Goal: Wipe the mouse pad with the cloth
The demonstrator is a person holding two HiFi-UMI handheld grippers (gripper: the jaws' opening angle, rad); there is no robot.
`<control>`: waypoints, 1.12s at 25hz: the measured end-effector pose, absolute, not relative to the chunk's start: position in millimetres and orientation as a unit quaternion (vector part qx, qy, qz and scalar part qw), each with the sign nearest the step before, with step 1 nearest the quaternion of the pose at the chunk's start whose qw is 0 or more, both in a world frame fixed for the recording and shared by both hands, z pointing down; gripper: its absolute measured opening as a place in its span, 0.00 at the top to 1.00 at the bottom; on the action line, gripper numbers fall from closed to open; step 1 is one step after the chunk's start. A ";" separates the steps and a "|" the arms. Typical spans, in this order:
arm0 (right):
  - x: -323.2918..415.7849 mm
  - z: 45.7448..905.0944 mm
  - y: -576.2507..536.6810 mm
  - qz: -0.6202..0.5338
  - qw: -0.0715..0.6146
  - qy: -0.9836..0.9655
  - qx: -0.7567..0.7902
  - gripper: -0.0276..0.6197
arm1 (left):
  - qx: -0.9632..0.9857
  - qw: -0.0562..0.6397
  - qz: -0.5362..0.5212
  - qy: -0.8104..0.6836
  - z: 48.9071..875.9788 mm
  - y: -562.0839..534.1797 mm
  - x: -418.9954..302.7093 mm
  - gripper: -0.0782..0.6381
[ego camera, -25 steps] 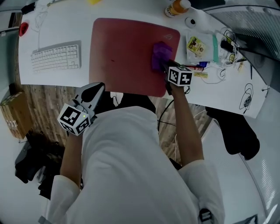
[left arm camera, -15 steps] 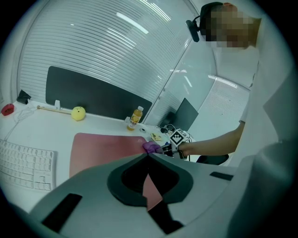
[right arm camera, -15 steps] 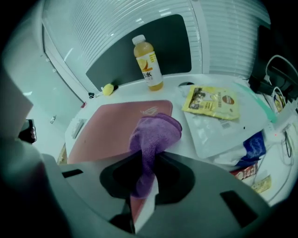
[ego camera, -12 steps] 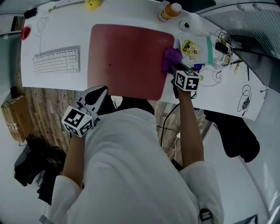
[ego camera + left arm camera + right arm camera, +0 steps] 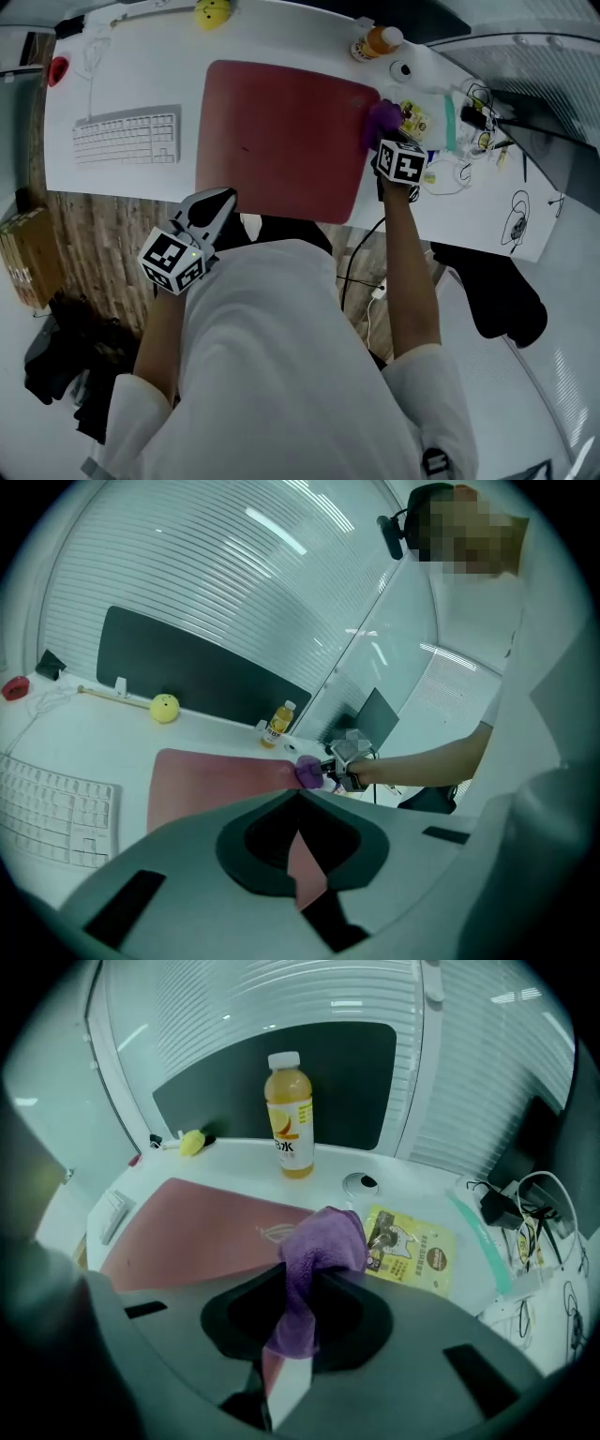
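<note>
Right gripper (image 5: pixel 298 1283): clamped tight on the purple cloth (image 5: pixel 323 1241), at the mouse pad (image 5: pixel 281 131) right edge.
Left gripper (image 5: pixel 298 794): jaws together, nothing between them.

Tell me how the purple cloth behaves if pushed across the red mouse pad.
The purple fabric cloth is likely floppy: it bunches and droops from the right tool. Probably light; it should drag across the flat red mouse pad, not roll.

Your purple cloth (image 5: pixel 323 1241), bunched, is pinched in the jaws of your right gripper (image 5: pixel 298 1283) at the right edge of the dark red rectangular mouse pad (image 5: pixel 281 141) (lying flat, faint logo at its far right corner).
</note>
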State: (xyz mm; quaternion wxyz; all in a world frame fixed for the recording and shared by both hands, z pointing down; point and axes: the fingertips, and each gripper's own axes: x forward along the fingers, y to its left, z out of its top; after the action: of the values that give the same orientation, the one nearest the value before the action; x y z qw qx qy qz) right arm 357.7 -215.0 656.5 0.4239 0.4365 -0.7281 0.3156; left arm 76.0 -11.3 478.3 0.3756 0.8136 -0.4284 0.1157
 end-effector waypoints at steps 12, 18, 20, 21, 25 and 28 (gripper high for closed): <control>324.7 676.6 -230.1 0.296 0.464 -0.684 0.478 0.82 | 0.792 0.402 0.096 -0.449 492.1 6.1 19.2 0.87; 298.8 680.4 -241.0 0.289 0.473 -0.690 0.466 0.82 | 0.785 0.407 0.090 -0.459 494.7 10.4 0.1 0.87; 288.6 681.2 -243.1 0.289 0.474 -0.691 0.462 0.82 | 0.783 0.409 0.088 -0.461 495.5 11.4 -6.0 0.87; 282.9 681.4 -243.4 0.289 0.475 -0.693 0.460 0.82 | 0.782 0.410 0.087 -0.462 495.8 11.9 -9.2 0.87; 256.1 682.2 -240.7 0.281 0.481 -0.700 0.447 0.82 | 0.779 0.413 0.082 -0.465 498.1 12.8 -21.4 0.87; 235.8 682.2 -238.1 0.270 0.490 -0.707 0.434 0.82 | 0.778 0.415 0.078 -0.465 500.0 12.2 -28.3 0.87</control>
State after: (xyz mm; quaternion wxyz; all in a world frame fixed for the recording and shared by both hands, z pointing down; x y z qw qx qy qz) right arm 235.8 -238.1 682.2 0.4896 0.4337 -0.7066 0.2701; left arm -28.3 12.2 500.0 0.4148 0.7781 -0.4653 0.0776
